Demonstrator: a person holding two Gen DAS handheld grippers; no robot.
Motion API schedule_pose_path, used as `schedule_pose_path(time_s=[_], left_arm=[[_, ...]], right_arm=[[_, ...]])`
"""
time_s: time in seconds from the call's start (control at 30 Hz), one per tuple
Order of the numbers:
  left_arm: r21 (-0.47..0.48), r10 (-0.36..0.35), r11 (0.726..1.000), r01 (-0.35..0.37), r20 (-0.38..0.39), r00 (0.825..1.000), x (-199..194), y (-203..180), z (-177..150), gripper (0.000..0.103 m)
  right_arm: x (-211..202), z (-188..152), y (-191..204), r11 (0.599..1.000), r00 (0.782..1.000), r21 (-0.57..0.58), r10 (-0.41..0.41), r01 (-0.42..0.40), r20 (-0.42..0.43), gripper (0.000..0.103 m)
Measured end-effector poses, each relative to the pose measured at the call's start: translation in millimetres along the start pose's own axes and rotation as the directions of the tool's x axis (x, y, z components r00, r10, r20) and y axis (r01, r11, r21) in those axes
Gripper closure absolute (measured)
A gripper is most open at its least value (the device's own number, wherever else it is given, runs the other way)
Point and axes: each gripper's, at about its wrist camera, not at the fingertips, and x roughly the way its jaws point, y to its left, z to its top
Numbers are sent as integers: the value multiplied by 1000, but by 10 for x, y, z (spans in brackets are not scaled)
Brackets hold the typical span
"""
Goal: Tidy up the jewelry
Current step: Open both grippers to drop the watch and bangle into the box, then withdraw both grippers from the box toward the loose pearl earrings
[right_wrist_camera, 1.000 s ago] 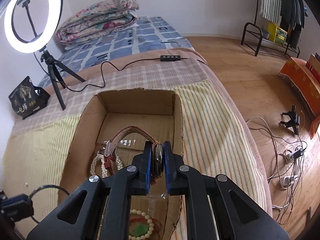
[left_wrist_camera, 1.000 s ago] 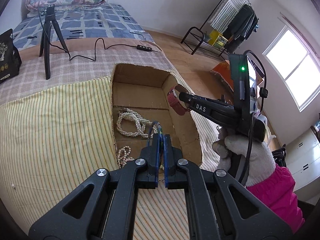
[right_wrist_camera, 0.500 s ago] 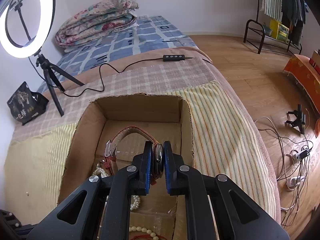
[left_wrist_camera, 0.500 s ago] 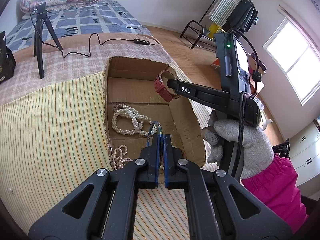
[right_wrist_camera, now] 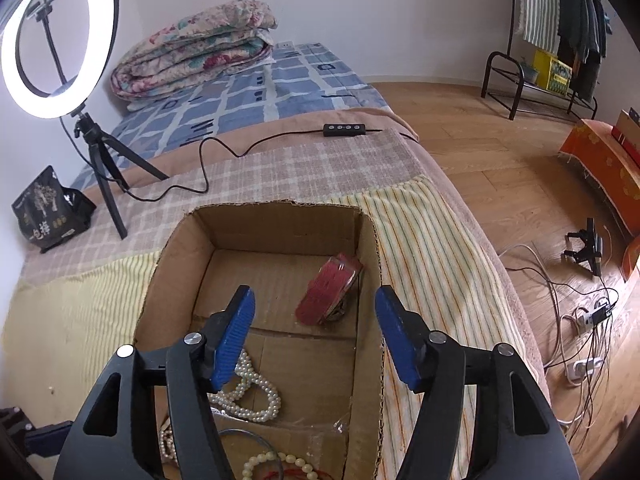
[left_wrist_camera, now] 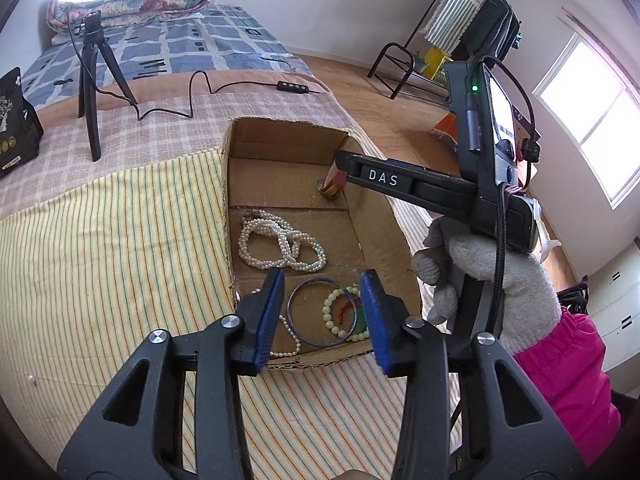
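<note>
A cardboard box lies on the striped bed cover. In it lie a white pearl necklace, a blue bangle, a pale bead bracelet and a red-strap watch, partly hidden in the left wrist view. My left gripper is open and empty above the bangle. My right gripper is open and empty above the box, just short of the watch.
A ring light on a tripod and a black bag stand at the back left. A cable with a remote crosses the plaid blanket. The bed edge drops to a wooden floor with cables on the right.
Both grippers have opened. The left one let the blue bangle drop into the near end of the box; the right one let the watch drop into the far right corner.
</note>
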Motion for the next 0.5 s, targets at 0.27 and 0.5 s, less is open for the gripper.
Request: schedule_pose_path(time_s=[0.27,0.5], left_arm=[[1,8,1000,-8,12,1000,-117,39,-18,63],[6,25,1000,-25,32,999,-290,120,-61,63]], right_arm=[[-101,-13,23,1000,1000,-1,-2,2,5,41],[-259,-48,34,1000,1000,-5,-5,5,18,40]])
